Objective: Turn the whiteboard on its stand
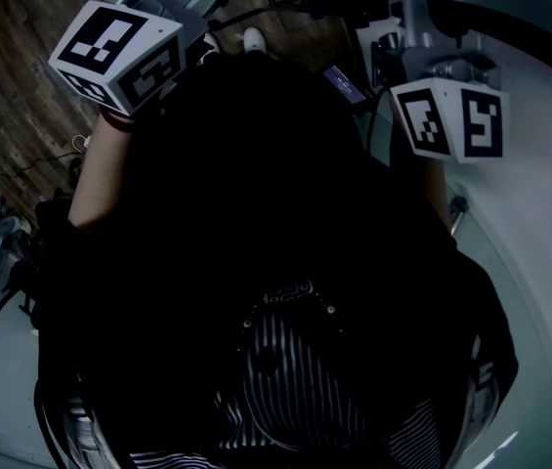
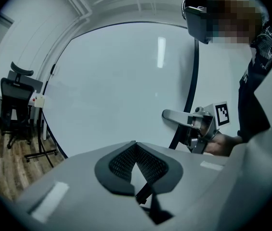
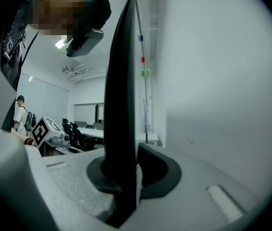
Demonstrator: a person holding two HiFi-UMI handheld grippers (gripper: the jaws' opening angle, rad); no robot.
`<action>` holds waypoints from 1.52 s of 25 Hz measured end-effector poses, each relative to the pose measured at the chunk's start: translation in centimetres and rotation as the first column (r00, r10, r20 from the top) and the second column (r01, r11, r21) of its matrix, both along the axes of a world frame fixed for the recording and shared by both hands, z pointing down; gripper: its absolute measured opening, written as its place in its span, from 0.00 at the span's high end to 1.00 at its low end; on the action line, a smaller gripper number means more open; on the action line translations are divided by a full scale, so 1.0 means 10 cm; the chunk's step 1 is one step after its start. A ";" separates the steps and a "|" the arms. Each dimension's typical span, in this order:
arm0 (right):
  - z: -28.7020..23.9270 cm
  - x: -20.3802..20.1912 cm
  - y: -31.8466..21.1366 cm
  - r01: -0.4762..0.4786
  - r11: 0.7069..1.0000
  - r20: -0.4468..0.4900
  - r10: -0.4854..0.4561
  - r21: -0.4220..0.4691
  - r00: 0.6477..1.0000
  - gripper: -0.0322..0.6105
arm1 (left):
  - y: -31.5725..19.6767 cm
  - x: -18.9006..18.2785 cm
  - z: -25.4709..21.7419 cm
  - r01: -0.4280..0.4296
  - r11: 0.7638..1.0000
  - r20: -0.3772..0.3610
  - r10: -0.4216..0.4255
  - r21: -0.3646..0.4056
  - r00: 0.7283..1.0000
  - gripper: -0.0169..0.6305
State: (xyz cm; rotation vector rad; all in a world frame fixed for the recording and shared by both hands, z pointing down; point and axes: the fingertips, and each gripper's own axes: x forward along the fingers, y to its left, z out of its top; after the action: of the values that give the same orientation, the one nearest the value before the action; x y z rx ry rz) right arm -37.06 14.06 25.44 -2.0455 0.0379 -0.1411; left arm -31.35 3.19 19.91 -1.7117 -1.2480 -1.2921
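Left tool [image 2: 136,150]: pads pressed together at the tips, nothing between them. It faces the whiteboard's face but is apart from it, not touching.

Whiteboard [image 2: 126,81]: stands upright ahead of the left tool, a broad white face inside a thin dark frame. A dark stand leg [image 2: 39,154] with a floor foot shows under its left side; an office chair [image 2: 15,105] sits further left, well apart. No worktop involved; the board is on the wooden floor.

Right tool [image 3: 126,177]: pinching the board's dark frame edge [image 3: 121,81]. The edge passes straight between the jaws and runs upright, so its long axis is vertical through the grip. The left gripper view confirms this, showing the right tool on the board's right-hand frame.

Judgement: the right hand is the nearer one and already has purchase. The turn likely comes from swinging that held edge. The left tool, off to the left of the grip, could push on the face or steady it. Which axis the board pivots on cannot be told.
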 end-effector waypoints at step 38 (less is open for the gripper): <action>-0.38 0.30 -0.21 0.264 0.965 -0.229 -0.257 0.001 0.939 0.78 | 0.07 -0.06 -0.24 0.012 0.999 -0.045 -0.014 -0.046 0.999 0.97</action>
State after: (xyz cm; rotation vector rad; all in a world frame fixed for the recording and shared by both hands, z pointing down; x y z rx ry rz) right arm -34.02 11.91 21.69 -2.0087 0.4527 -0.0694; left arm -31.97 3.87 17.56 -1.7744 -1.2516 -1.2344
